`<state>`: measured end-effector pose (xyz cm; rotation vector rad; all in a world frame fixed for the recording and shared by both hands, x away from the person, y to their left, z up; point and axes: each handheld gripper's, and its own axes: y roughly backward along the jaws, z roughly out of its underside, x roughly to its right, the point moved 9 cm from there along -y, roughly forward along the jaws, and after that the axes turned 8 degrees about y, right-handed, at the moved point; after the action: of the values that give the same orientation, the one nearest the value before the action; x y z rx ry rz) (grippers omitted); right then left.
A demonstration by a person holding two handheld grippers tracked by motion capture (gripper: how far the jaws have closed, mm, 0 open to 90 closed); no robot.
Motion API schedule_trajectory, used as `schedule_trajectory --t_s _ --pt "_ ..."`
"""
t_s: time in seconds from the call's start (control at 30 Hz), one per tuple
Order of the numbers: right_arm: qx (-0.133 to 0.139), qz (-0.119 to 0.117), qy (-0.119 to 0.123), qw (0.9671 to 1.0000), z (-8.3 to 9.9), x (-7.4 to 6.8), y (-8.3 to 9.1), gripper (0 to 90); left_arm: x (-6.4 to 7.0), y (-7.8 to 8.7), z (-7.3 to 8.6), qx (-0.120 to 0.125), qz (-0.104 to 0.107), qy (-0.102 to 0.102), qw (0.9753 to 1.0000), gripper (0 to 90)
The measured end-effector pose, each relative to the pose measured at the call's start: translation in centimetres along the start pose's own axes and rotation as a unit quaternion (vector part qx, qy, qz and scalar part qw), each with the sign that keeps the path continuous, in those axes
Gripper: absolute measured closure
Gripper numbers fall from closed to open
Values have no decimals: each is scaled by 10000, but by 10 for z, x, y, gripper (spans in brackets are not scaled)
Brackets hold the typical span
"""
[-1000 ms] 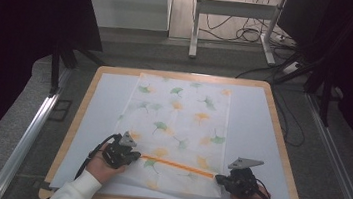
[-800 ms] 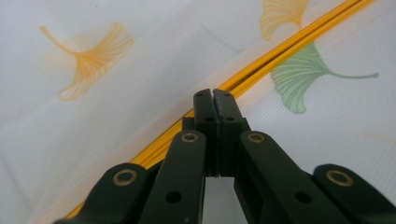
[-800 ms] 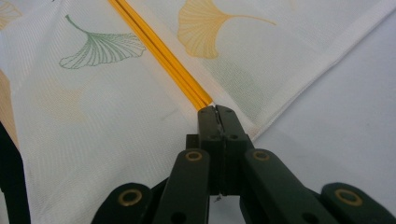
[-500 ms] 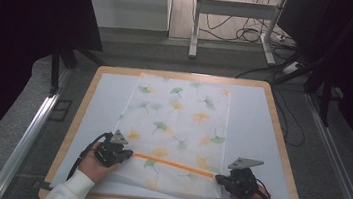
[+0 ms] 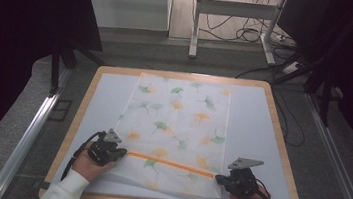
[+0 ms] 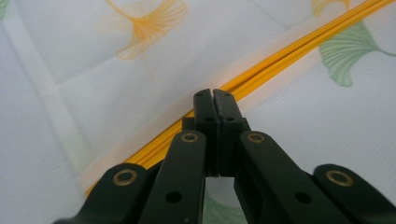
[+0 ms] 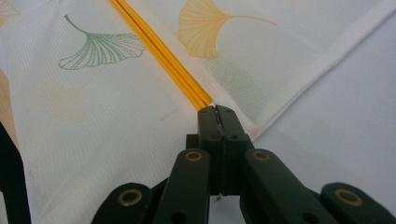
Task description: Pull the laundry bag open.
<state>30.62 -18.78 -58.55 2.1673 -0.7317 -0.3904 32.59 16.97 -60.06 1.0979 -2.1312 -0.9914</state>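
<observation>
Near edge of surface [image 5: 280, 141]: orange strip [image 5: 172, 163] of cloth [image 5: 181, 125] spans left–right between my left tongs [image 5: 119, 152] and right tongs [image 5: 219, 179], each clamped on one end.

Bare table [image 5: 257, 124] either side of the cloth [image 5: 182, 115] — seemingly unobstructed.

A white cloth [image 5: 178, 130] printed with green and orange ginkgo leaves is spread flat along the worktop's middle, running from 12 to 6 o'clock. Its near end is folded over, and an orange border stripe [image 5: 170, 162] is shown along that fold.
</observation>
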Motion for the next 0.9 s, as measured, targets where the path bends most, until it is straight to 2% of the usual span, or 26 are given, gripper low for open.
schedule_trajectory --t_s 0.2,0.6,0.9 --pt "-1 -3 1 10000 0 0 0 893 -8 3 3 7 -26 84 10000 900" --pt "6 -2 9 10000 0 0 0 893 -15 6 6 2 -114 141 9998 900" --pt "4 -2 6 10000 0 0 0 893 -27 12 14 34 -167 304 9994 900"
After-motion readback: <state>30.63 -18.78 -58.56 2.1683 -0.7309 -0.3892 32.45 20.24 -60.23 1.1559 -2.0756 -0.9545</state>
